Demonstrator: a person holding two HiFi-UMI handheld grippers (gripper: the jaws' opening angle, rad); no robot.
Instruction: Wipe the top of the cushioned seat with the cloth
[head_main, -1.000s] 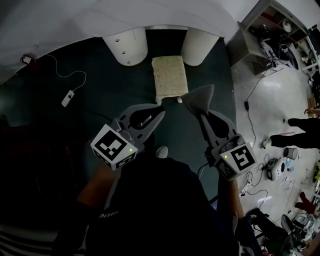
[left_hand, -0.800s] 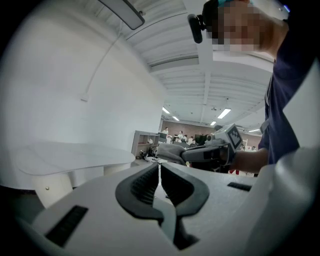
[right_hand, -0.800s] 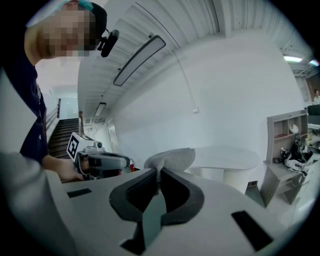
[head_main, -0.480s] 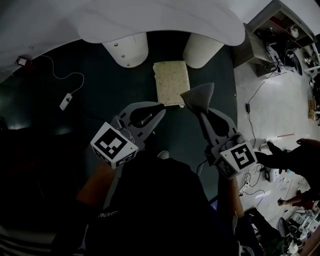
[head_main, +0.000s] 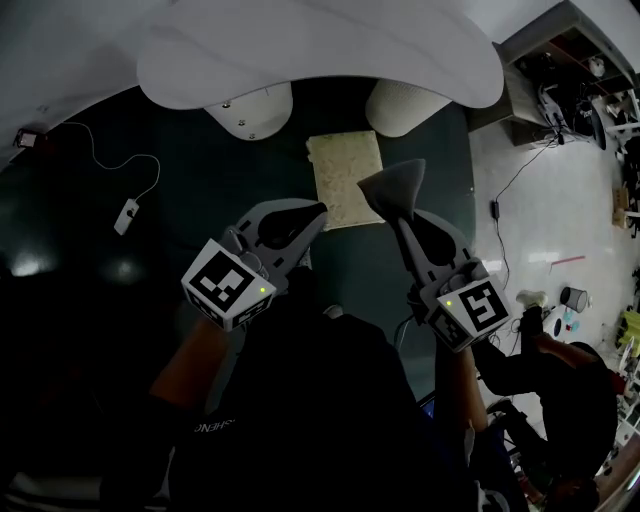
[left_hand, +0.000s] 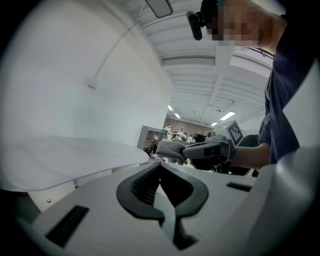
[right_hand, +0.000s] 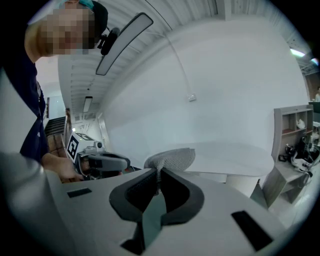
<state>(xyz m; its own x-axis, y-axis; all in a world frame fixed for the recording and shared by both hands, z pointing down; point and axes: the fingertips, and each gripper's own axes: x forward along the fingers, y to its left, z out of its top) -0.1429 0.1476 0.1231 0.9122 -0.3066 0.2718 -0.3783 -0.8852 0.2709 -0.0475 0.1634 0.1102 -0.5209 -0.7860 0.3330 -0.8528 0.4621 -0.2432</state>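
The cushioned seat (head_main: 343, 178) is a small beige rectangular pad on the dark floor, below the white table. My right gripper (head_main: 394, 207) is shut on a grey cloth (head_main: 392, 184), which sticks up from the jaw tips just right of the seat's near corner. The right gripper view shows the same cloth (right_hand: 169, 158) pinched between the jaws. My left gripper (head_main: 316, 211) is shut with nothing in it, its tip at the seat's near left edge. In the left gripper view the jaws (left_hand: 160, 167) are closed, and the cloth (left_hand: 171, 150) shows beyond them.
A white table (head_main: 330, 50) with two round legs (head_main: 250, 108) stands just beyond the seat. A white cable with an adapter (head_main: 125, 214) lies on the floor at left. A shelf (head_main: 560, 60) and a crouching person (head_main: 560, 375) are at right.
Both grippers have come a little closer to the seat, the cloth now beside its near right corner. The person at right has moved down towards the lower right.
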